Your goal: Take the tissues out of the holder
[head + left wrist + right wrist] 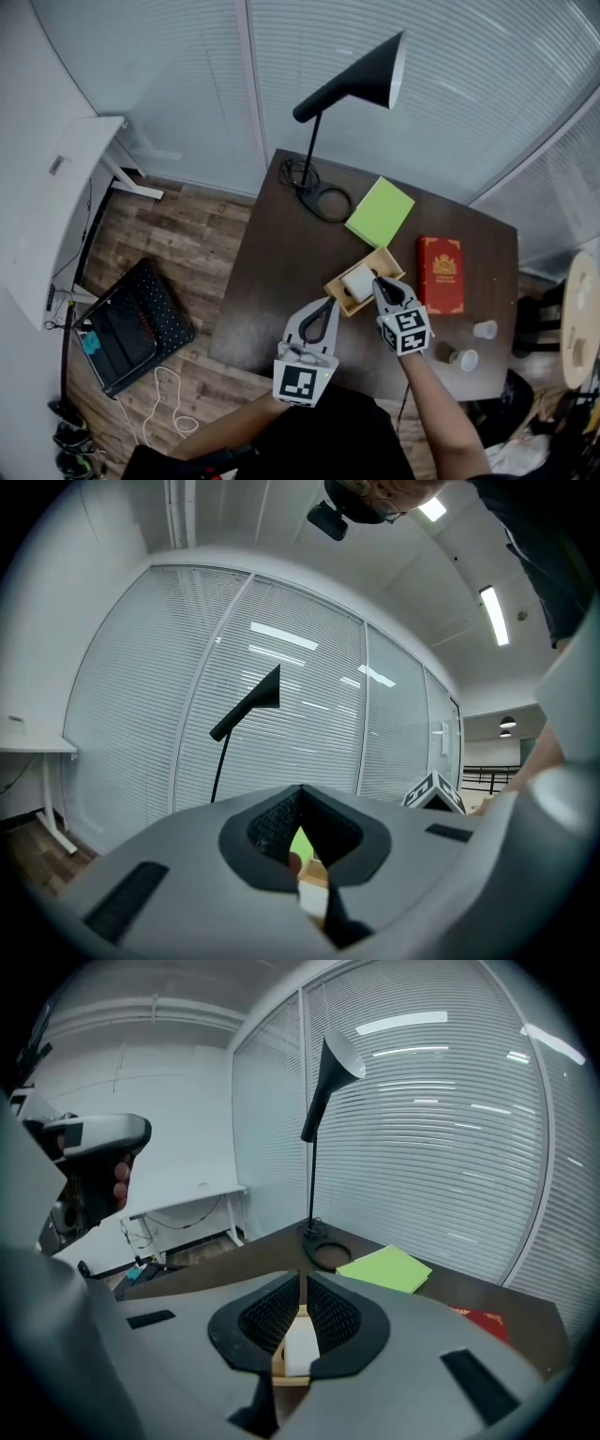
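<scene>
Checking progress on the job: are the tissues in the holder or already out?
In. The white tissues lie inside the wooden holder, seen in both the head view and the right gripper view.

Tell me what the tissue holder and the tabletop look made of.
Holder: probably light wood or bamboo, matte tan, with thin flat walls; could be fibreboard. Table: dark brown wood-look top with a low sheen; whether veneer, laminate or solid wood I can't tell from here.
</scene>
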A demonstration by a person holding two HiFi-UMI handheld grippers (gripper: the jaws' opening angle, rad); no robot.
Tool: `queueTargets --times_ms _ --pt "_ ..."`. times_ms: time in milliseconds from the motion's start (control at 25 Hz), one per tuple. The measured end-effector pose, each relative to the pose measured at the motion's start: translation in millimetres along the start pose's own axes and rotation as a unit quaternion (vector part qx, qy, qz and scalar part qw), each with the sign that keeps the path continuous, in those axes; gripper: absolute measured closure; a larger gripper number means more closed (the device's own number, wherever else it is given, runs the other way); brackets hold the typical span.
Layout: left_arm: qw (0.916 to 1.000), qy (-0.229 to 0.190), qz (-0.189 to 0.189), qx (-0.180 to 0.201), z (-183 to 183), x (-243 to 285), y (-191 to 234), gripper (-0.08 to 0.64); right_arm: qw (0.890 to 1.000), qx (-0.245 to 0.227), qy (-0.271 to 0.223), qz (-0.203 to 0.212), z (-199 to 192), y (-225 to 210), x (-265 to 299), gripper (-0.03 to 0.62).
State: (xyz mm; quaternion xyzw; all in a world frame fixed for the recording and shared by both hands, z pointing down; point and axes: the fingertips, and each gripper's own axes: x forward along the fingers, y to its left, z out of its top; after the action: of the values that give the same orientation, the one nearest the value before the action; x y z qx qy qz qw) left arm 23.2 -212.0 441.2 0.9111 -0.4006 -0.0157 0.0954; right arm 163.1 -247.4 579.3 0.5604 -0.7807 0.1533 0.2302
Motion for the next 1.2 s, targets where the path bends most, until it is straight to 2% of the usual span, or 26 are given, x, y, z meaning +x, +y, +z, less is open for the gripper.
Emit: queueTargets --times_ms 80,320,680,1000,1200 --pt "1.0000 0.002 -0.001 0.000 1 2 2 0.560 1.000 -0.008 0.009 0.002 -4 -2 4 0.577" --pt "1.0000 0.008 -0.003 -0.003 -3 7 6 0.560 0.999 0.008 0.035 0.006 -14 -8 16 0.506" --pt "0.9997 0.015 0.018 -0.003 -12 18 7 0.560 0.995 0.004 0.091 0.045 -35 -8 32 0.395" --pt "0.9991 0.017 0.039 -0.004 -19 28 3 0.560 0.988 0.002 0.138 0.073 -58 -12 48 0.321" --pt "0.9971 0.016 0.069 -0.025 -19 31 14 0.560 0.977 0.006 0.188 0.095 -77 -9 58 0.295"
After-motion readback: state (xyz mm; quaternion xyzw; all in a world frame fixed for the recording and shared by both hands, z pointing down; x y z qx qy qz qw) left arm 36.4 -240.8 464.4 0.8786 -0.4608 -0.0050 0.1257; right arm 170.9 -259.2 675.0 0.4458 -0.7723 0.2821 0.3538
